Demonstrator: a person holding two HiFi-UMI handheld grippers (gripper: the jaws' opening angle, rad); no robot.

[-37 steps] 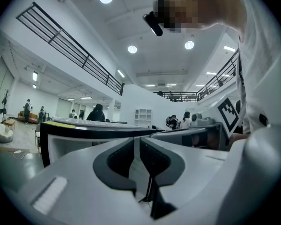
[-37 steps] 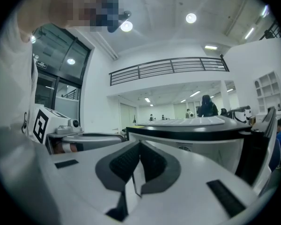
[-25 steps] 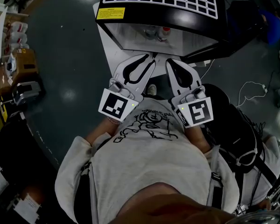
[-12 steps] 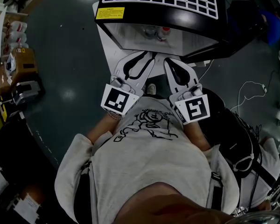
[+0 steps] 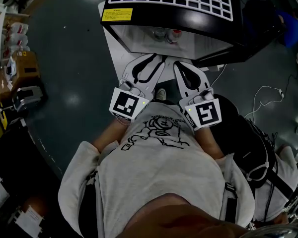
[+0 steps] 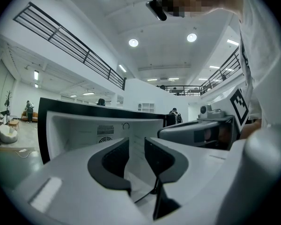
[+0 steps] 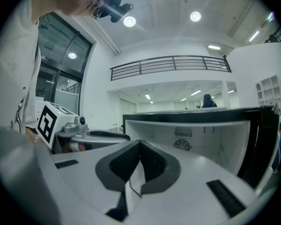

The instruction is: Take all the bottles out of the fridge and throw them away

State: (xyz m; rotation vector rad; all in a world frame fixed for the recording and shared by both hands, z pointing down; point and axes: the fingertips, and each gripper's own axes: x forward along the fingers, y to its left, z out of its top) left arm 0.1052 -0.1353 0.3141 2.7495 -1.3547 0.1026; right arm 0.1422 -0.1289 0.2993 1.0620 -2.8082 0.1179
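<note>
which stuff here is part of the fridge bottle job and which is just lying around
Part of the job:
open fridge
bottles standing inside it, one with a red cap

Just lying about:
cardboard box on the floor at the left
black bag on the floor at the right
white cable trailing across the floor

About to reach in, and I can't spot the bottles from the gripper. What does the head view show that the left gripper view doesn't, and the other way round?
Only the head view: two bottles standing inside the fridge, and the fridge's gridded top. Only the left gripper view: the left gripper close up, its jaws apart, just been opening, with nothing between them, and a vent on the fridge's back wall. Both: the open fridge, the left gripper and the right gripper, side by side.
</note>
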